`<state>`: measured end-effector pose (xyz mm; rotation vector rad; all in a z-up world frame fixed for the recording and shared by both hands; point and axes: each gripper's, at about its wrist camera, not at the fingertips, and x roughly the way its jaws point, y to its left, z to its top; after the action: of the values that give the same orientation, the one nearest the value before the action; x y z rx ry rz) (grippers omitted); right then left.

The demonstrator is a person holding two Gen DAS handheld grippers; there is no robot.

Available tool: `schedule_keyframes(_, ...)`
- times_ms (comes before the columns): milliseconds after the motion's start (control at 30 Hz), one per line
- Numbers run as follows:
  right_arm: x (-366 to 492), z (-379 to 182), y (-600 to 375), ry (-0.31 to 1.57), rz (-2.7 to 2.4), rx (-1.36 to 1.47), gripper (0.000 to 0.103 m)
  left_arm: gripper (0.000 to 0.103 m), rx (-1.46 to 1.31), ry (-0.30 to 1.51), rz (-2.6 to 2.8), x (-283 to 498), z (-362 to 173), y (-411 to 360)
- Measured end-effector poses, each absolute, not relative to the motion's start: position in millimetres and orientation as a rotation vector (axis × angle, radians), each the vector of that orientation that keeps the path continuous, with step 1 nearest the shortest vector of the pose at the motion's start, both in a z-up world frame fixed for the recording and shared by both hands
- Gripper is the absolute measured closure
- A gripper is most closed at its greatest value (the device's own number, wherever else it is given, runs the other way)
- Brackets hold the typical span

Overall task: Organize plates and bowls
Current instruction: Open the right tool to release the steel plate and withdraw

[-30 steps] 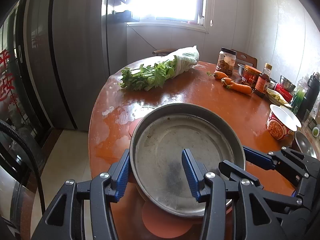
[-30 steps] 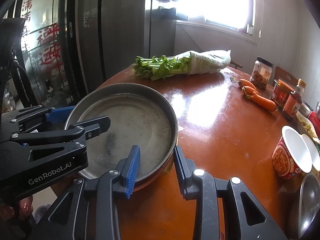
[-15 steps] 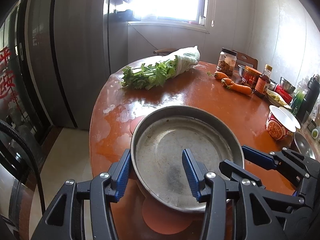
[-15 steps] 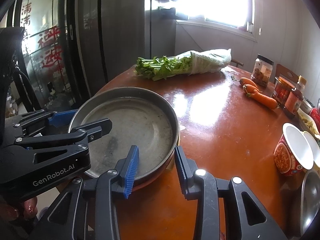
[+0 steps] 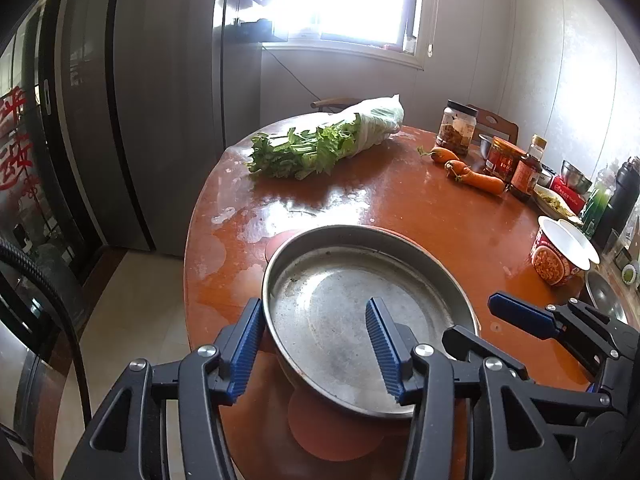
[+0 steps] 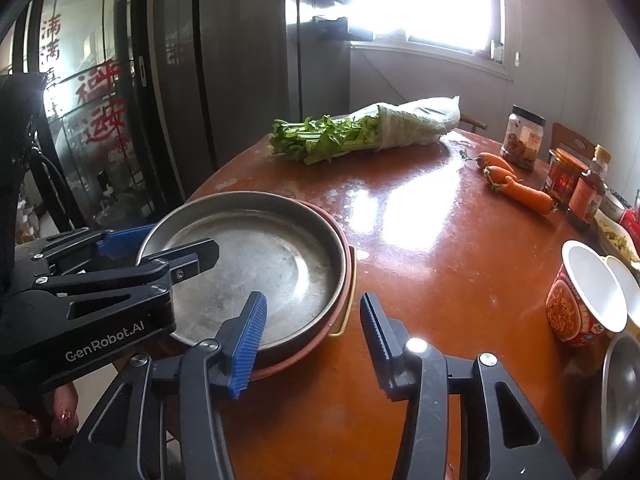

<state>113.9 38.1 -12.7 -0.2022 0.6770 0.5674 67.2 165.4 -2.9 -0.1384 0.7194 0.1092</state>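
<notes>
Gripper fingers straddling a pan rim at the table's near edge.

The left gripper [image 5: 318, 346] and right gripper [image 6: 308, 344] are spread open, unclamped, across the metal pan [image 6: 256, 264] at lower left, stacked on a red plate [image 6: 344, 280]; bare tabletop [image 6: 432, 248] is seen beyond, before greens [image 6: 340, 136].

Round shallow steel plate [image 6: 256, 256], scuffed, upright, stacked on reddish plate [image 6: 316, 340], table's near edge

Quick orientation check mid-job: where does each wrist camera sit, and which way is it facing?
Left wrist: on the left gripper, looking along its open fingers over the metal pan; the right gripper shows at right.
Right wrist: on the right gripper, open astride the pan's near rim; the left gripper and a fingertip show at left.
Shared: pan, celery, carrots, noodle cup.
</notes>
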Motion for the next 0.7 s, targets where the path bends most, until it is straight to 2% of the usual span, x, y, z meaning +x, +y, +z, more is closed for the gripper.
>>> schedule_keyframes(700,105,5,16,0.646,0.541,-0.157,0.047,0.043,-0.126,0.655,0.104,52,22,153)
